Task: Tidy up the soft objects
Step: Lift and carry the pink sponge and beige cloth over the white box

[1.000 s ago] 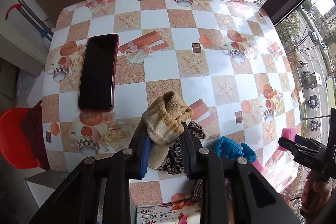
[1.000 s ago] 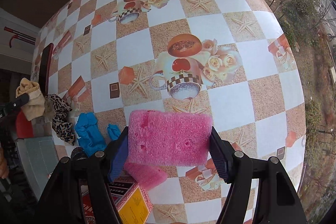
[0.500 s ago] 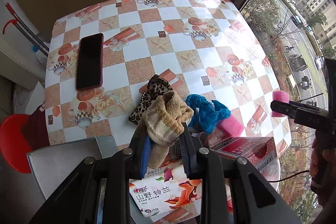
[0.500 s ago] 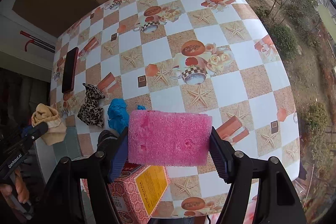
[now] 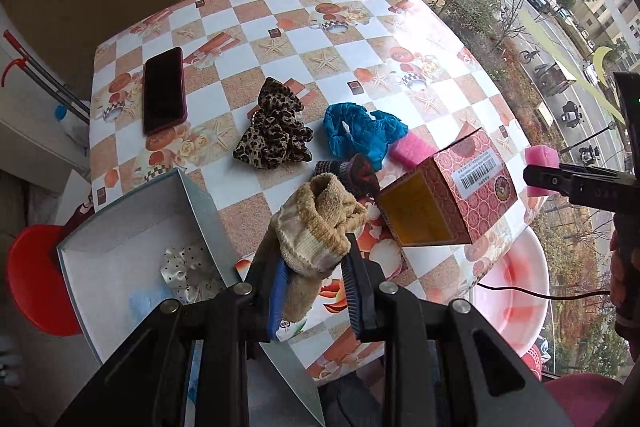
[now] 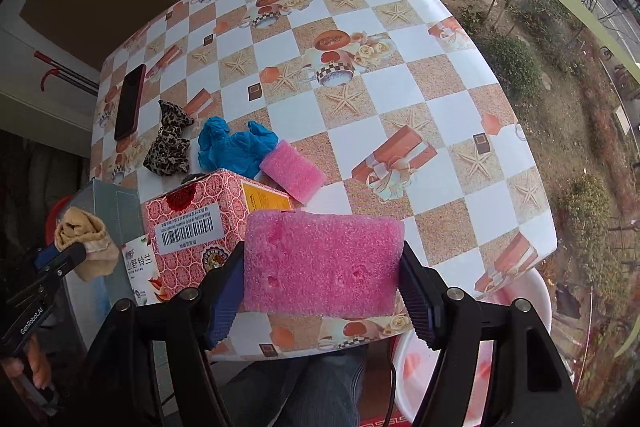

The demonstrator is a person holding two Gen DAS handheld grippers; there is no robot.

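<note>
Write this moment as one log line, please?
left gripper: shut on beige sock | right gripper: shut on pink sponge | grey box: open, below left

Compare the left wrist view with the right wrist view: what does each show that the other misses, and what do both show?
Left only: inside the open box, a dotted cloth; a dark scrunchie. Right only: the pink sponge face-on in the right gripper. Both: phone, leopard scrunchie, blue cloth, small sponge, red carton, and the beige sock in the left gripper.
</note>
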